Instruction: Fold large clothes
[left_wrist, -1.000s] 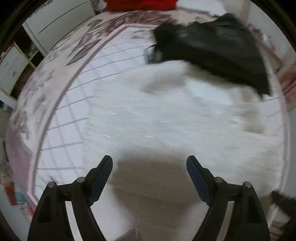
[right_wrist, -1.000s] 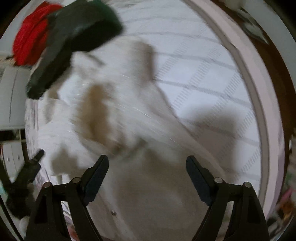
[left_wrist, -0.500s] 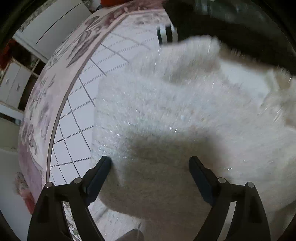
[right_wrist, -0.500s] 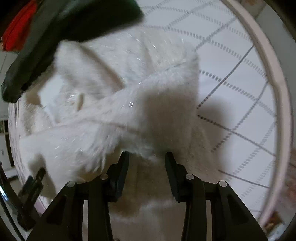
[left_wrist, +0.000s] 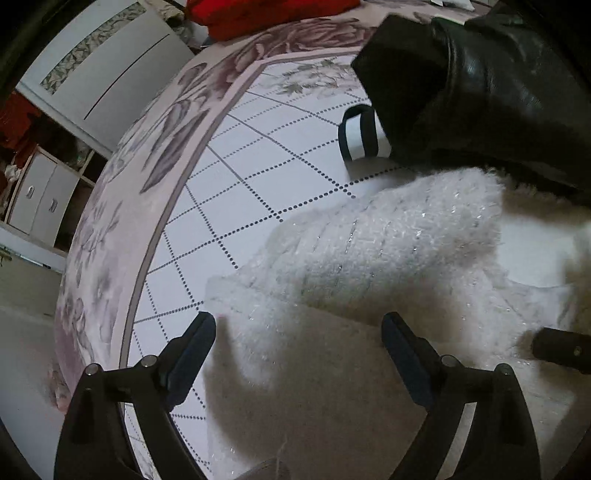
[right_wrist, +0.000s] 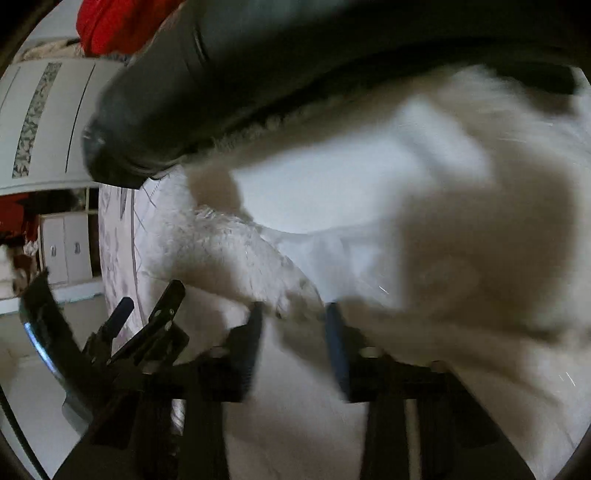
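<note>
A fluffy white sweater (left_wrist: 388, 236) lies spread on the bed. My left gripper (left_wrist: 299, 326) hovers low over its near left edge. Its jaws are wide and still opening, with only the sweater's shaded surface below them. In the blurred right wrist view, my right gripper (right_wrist: 293, 312) is closing, and a fold of the white sweater (right_wrist: 291, 280) fills the narrow gap between its fingers. The left gripper (right_wrist: 147, 301) shows open at the lower left of that view. A tip of the right gripper (left_wrist: 561, 349) enters the left wrist view's right edge.
A black leather jacket (left_wrist: 498, 85) with a striped cuff (left_wrist: 364, 136) lies on the sweater's far side and overlaps it. A red garment (left_wrist: 266, 11) sits at the bed's far end. The grid-patterned sheet (left_wrist: 240, 177) has a floral border. White cabinets (left_wrist: 40, 192) stand beyond the left edge.
The right gripper's jaws narrowed from wide apart to close around a sweater fold as it swept toward the jacket. The left gripper dropped nearer the sweater's left edge and opened slightly wider.
</note>
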